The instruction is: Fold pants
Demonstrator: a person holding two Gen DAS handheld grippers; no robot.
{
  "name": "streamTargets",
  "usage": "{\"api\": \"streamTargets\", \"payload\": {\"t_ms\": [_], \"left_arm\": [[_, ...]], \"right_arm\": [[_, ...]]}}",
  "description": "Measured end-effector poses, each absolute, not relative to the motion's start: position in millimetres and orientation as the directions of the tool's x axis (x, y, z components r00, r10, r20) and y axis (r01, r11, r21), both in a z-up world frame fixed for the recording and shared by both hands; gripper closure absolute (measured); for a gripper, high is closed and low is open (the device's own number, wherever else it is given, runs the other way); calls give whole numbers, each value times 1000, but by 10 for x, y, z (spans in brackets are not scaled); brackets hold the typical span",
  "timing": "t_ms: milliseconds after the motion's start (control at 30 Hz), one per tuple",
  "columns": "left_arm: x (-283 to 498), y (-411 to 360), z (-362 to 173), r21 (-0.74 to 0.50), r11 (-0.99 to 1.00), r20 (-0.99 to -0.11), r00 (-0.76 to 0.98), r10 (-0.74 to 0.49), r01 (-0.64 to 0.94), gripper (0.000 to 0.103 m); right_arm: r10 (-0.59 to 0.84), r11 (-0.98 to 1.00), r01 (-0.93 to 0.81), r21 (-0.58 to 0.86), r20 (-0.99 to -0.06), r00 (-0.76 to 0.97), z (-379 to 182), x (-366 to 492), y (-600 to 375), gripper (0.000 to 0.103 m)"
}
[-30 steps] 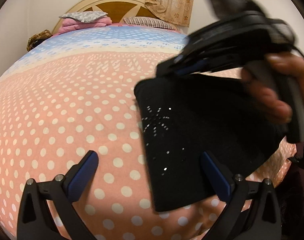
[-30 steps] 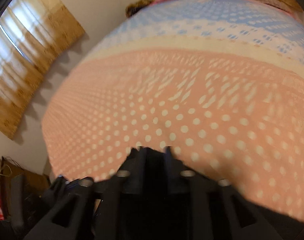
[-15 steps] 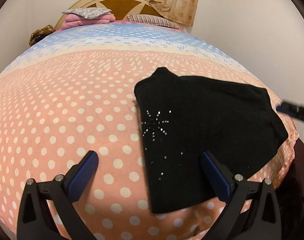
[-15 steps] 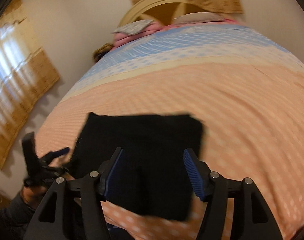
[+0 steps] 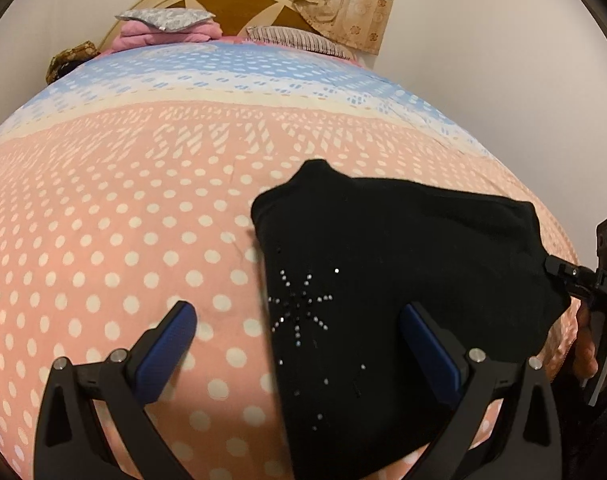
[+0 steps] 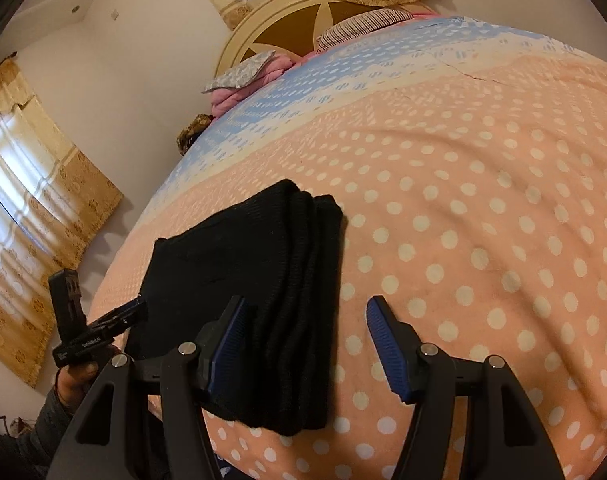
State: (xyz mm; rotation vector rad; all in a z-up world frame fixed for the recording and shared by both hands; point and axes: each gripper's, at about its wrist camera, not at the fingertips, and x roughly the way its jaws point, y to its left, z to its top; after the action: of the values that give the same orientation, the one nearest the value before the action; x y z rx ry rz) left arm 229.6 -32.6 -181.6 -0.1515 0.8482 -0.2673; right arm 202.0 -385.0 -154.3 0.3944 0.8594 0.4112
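Both tools, left (image 5: pixel 295 344) and right (image 6: pixel 303 340), spread, holding nothing; folded black pants (image 6: pixel 255 300) near bed (image 6: pixel 503 240) edge may slide off.

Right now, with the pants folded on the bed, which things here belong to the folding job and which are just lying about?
Job:
- pants, folded, black
- bed, the surface they lie on
- left tool, open
- right tool, open

Lying about:
- striped pillow
- pink bedding with a grey pillow on top
- curtains
- headboard
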Motion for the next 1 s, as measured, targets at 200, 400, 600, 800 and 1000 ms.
{"api": "streamTargets", "payload": {"t_ms": [200,400,600,800,1000], "left_arm": [[2410,-344,-1813,-282,940,-716,609,-341,193,0],[2502,-384,-1849,-283,933,-714,601,-359,221,0],[2502,-504,-1811,-263,933,-712,603,-360,246,17],[2387,-559,-1751,-265,911,-682,606,-409,317,49],[2320,-536,-1649,-274,901,-663,614,-429,335,74]], "right_arm": [[532,835,-232,500,-622,575,-1565,1990,-3703,40],[629,735,-191,651,-547,553,-1717,2054,-3857,40],[615,750,-192,633,-559,556,-1717,2044,-3802,69],[655,714,-219,665,-524,543,-1701,1991,-3808,73],[640,737,-264,622,-518,567,-1576,1902,-3728,75]]}}
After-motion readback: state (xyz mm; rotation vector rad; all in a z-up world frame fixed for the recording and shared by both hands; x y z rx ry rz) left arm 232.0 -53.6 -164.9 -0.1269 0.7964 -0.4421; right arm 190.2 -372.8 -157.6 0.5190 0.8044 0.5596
